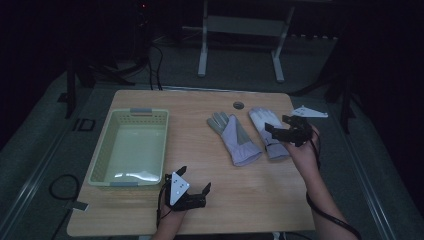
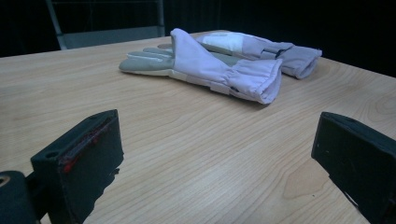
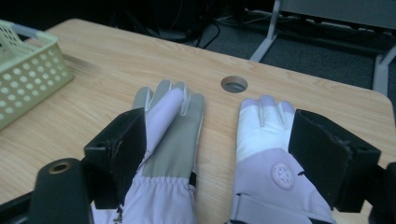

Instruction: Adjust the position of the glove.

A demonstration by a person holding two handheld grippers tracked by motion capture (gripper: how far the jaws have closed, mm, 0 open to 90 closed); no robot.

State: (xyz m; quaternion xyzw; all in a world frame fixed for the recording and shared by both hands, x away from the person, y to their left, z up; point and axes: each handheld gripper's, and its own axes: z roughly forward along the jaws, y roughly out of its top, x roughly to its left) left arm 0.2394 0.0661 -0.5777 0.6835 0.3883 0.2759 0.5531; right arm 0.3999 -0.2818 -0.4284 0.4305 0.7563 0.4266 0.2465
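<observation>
On the wooden bench point(image 1: 250, 190) two lilac gloves lie side by side toward the far right, fingers pointing away from the person. The left glove point(image 1: 234, 136) lies palm up, grey palm showing, with part of its lilac fabric folded over it. The right glove point(image 1: 266, 131) lies back up, white panel and round badge visible in the right gripper view. A pale green perforated basket point(image 1: 131, 146) stands well apart at the left of the bench, with nothing seen inside.

Right tongs point(image 1: 289, 134): held above the cuff end of the right glove, jaws spread wide, nothing between them. In the right gripper view the jaws straddle both cuffs rather than one. Left tongs point(image 1: 194, 186): resting low at the near edge, just beside the basket's near corner, jaws apart and holding nothing; the gloves lie well ahead of them in the left gripper view.

Assessment: the step in hand appears to be a pick of the right glove, probably for the basket. Recommendations: centre the right tongs over one cuff only, so the neighbouring glove is not pinched as well; descend until the lower jaw touches the bench; close on the thick gathered cuff, not the limp fingers; lift clear before travelling.
</observation>
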